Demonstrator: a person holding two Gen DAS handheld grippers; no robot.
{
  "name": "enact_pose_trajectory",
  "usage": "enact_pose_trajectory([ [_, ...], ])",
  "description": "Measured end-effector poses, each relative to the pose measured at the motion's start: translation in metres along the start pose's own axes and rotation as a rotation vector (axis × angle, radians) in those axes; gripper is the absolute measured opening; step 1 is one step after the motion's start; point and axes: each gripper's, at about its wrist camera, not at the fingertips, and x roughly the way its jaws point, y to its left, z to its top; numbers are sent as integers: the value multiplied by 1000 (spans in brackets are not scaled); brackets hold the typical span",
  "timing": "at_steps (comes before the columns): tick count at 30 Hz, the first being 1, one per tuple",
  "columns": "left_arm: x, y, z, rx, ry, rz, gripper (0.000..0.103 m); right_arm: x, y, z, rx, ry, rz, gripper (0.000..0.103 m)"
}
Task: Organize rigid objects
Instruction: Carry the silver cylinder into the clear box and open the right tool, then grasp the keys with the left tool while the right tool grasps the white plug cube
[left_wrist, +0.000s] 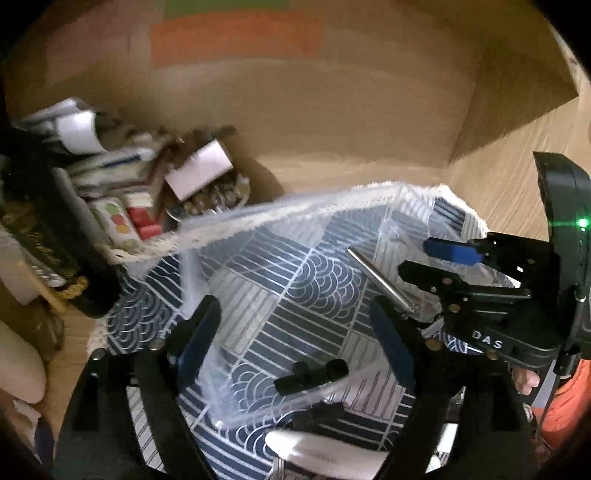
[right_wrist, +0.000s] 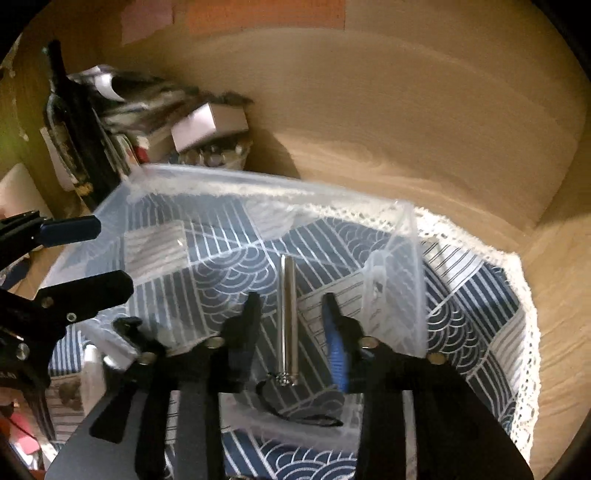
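A clear plastic bin (left_wrist: 236, 225) (right_wrist: 258, 184) stands on a blue patterned cloth. A silver metal rod (left_wrist: 380, 280) (right_wrist: 288, 317) with a black strap lies inside it. A small black cylindrical part (left_wrist: 312, 374) lies near the bin's front wall in the left wrist view. My left gripper (left_wrist: 295, 339) is open above the bin, empty. My right gripper (right_wrist: 291, 321) is open, its fingers either side of the rod, not touching it. The right gripper also shows in the left wrist view (left_wrist: 424, 262), the left one in the right wrist view (right_wrist: 103, 254).
A pile of boxes, papers and small packets (left_wrist: 122, 184) (right_wrist: 177, 125) sits at the back left against the wooden wall. A dark bottle-like object (left_wrist: 40, 236) stands at the left. A white object (left_wrist: 317, 454) lies at the front. The lace-edged cloth (right_wrist: 509, 332) covers the wooden surface.
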Motion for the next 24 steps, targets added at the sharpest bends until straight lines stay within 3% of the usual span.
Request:
enact_pose_trajectory([
  [12,-87,10,-31,-12,-133,62,100,-94,27,-21,-6,-203,-20,60],
  [17,-96,18,-59,-33,-108,75,100,-106,33,-48,8,-201,-13,61],
  [24,-74,19,-107,-42,-7,73,100,-99,32,-93,65,-129,16,61],
])
